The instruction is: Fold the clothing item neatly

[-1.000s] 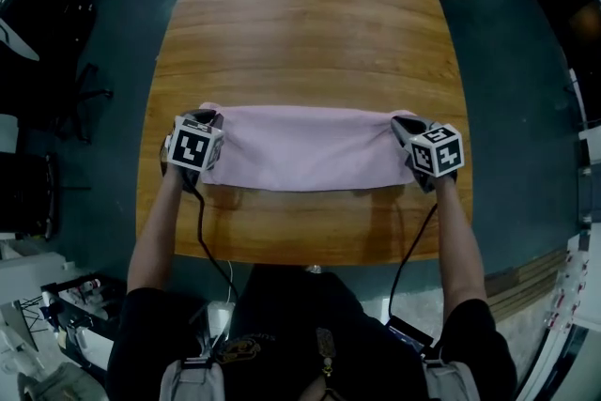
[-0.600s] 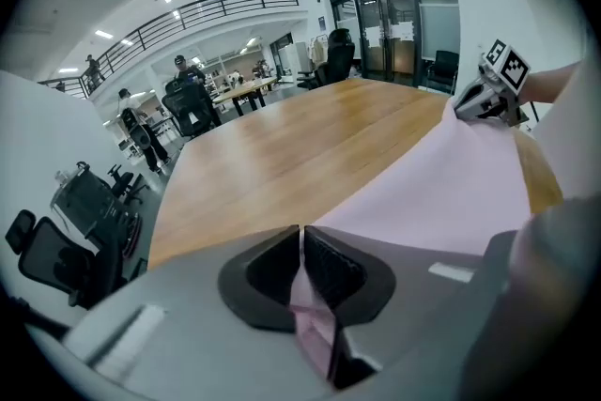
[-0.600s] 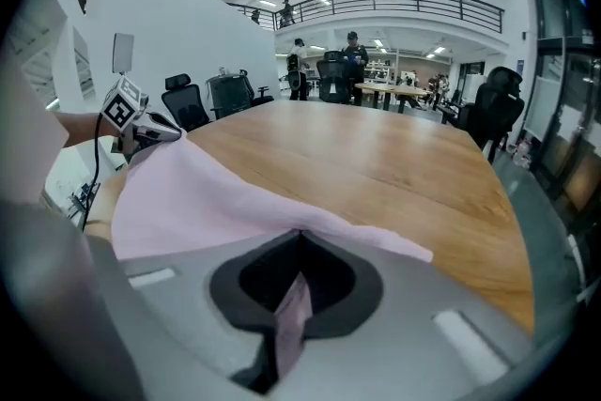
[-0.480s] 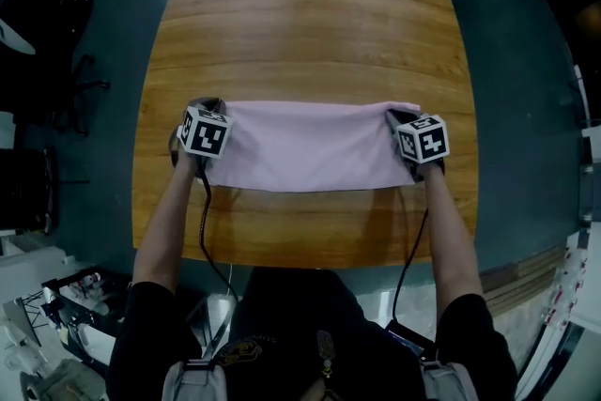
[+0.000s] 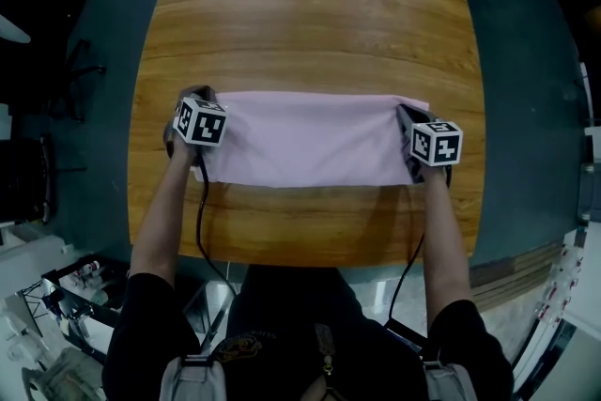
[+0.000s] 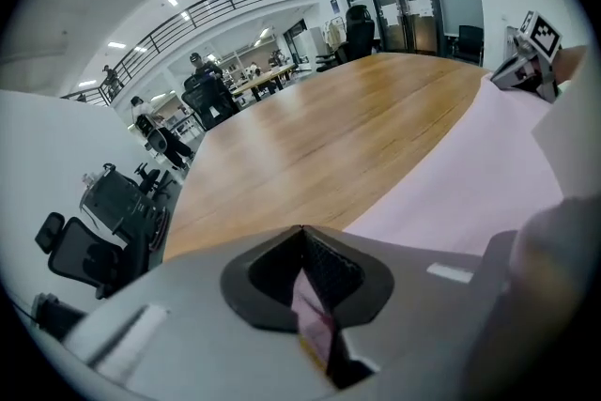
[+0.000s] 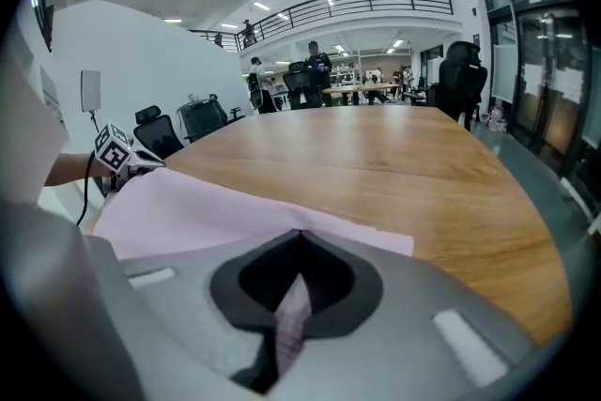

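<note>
Wooden table [image 5: 310, 14] in an open office. A pink cloth [image 5: 305, 150] lies across mid-frame, long side running left to right; the left gripper [image 5: 207, 99] and right gripper [image 5: 410, 115] each pinch an end.

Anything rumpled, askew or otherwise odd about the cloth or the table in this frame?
Nothing stands out. The pink cloth lies flat in a straight band across the wooden table, one end pinched in the left tool, whose jaws have just closed further, the other in the right tool.
</note>
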The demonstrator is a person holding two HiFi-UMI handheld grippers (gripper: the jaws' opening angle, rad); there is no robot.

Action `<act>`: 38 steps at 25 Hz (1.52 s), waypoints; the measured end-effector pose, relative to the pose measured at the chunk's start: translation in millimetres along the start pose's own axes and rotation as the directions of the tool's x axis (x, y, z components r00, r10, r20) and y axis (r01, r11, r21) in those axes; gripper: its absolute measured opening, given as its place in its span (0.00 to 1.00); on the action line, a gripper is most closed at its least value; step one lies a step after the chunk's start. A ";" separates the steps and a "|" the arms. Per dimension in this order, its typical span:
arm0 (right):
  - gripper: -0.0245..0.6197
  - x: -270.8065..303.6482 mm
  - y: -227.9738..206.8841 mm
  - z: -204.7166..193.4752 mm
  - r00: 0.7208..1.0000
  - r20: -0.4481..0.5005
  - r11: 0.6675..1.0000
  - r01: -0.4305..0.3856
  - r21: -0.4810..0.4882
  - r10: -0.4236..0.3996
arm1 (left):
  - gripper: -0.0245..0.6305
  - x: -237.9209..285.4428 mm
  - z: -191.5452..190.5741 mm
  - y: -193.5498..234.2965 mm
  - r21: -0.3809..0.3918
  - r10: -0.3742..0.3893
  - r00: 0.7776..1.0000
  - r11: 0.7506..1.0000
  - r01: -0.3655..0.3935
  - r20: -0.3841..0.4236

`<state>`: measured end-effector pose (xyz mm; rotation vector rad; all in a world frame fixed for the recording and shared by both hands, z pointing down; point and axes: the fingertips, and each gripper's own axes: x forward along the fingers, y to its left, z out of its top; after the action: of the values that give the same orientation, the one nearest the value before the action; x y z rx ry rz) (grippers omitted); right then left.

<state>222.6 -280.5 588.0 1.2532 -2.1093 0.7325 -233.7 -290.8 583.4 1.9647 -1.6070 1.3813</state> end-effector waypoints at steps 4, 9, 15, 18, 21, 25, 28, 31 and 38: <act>0.04 1.3 -0.8 0.0 1.000 0.001 1.000 0.005 -0.014 -0.005 | 0.05 -10.0 1.0 9.6 -0.059 0.007 1.000 0.998 -0.007 0.004; 0.04 2.9 -0.2 -2.2 0.999 -0.024 0.997 0.027 -0.070 -0.028 | 0.05 -50.4 -1.9 -1.1 -0.099 -0.030 0.998 0.994 0.035 0.051; 0.04 -20.7 18.6 12.0 0.999 0.021 0.991 0.047 -0.124 -0.044 | 0.05 -82.5 -14.2 -48.7 -0.081 -0.147 0.987 0.985 0.152 0.064; 0.04 -30.4 42.1 8.7 1.000 0.030 0.988 -0.003 -0.155 0.008 | 0.05 -81.7 -16.3 -69.2 -0.062 -0.176 0.983 0.982 0.179 0.058; 0.04 -26.0 52.4 -7.3 1.000 -0.014 0.980 -0.024 -0.199 0.022 | 0.05 -66.3 -11.6 -73.2 -0.049 -0.151 0.987 0.987 0.153 0.047; 0.04 -11.8 44.3 -22.1 0.996 -0.092 0.978 -0.005 -0.210 -0.014 | 0.05 -45.1 -11.7 -66.1 -0.082 -0.102 0.994 0.991 0.104 0.031; 0.04 -8.7 33.8 -23.2 0.992 -0.118 0.983 0.025 -0.181 -0.047 | 0.05 -37.0 -14.8 -62.9 -0.100 -0.105 0.994 0.989 0.107 0.023; 0.04 -7.5 31.1 -27.6 0.993 -0.112 0.985 0.027 -0.172 -0.047 | 0.05 -37.1 -19.1 -59.0 -0.130 -0.118 0.993 0.984 0.121 0.027; 0.04 -22.8 30.8 -43.8 0.987 -0.133 0.982 0.065 -0.179 -0.089 | 0.05 -54.2 -40.1 -71.9 -0.137 -0.113 0.993 0.984 0.114 0.015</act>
<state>212.6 -223.9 596.8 1.1477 -1.9536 0.5713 -188.5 -203.4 587.5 1.9499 -1.5234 1.1900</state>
